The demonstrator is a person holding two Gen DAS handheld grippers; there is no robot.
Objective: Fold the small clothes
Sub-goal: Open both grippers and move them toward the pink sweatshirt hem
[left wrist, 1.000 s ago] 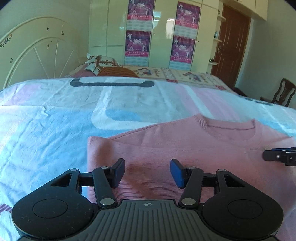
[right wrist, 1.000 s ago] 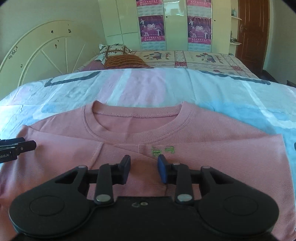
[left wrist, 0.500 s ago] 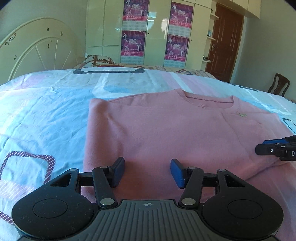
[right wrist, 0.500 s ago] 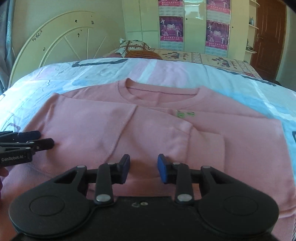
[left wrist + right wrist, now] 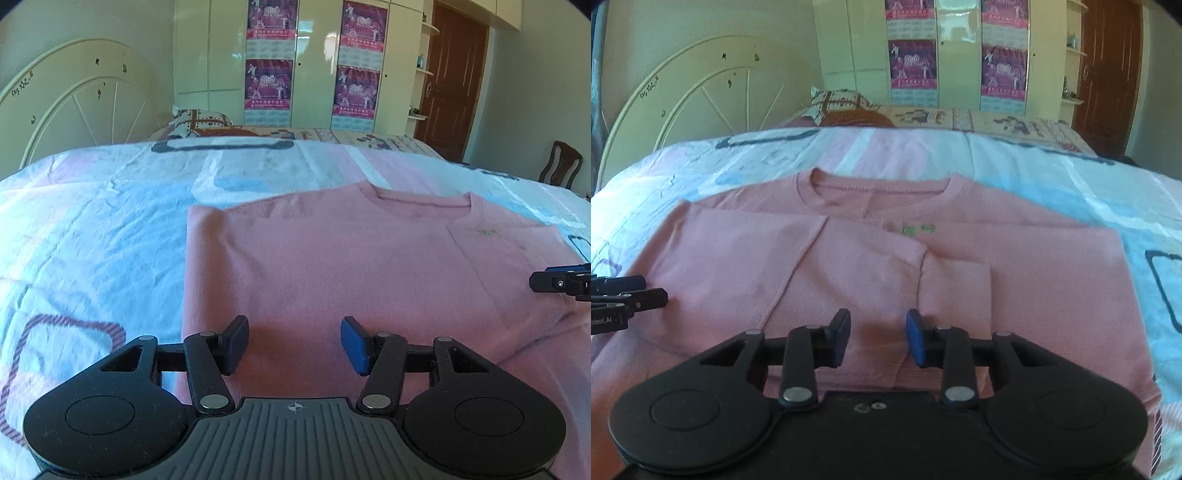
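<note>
Both grippers, left gripper (image 5: 294, 345) and right gripper (image 5: 878, 341), have drawn back over the pink sweater (image 5: 871, 266), jaws open and empty.

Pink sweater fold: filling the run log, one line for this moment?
pink sweater flat on bed, sleeves folded in | left tongs open | right tongs open

Legible text is limited. The left tool (image 5: 613, 299), at the left edge of the right wrist view, carries white lettering cut off by the frame; the visible part reads "bot.AI". The pink sweater (image 5: 871, 266) bears a small green chest mark (image 5: 912, 229), too blurred to read. Wardrobe poster (image 5: 269, 85) print is unreadable.
</note>
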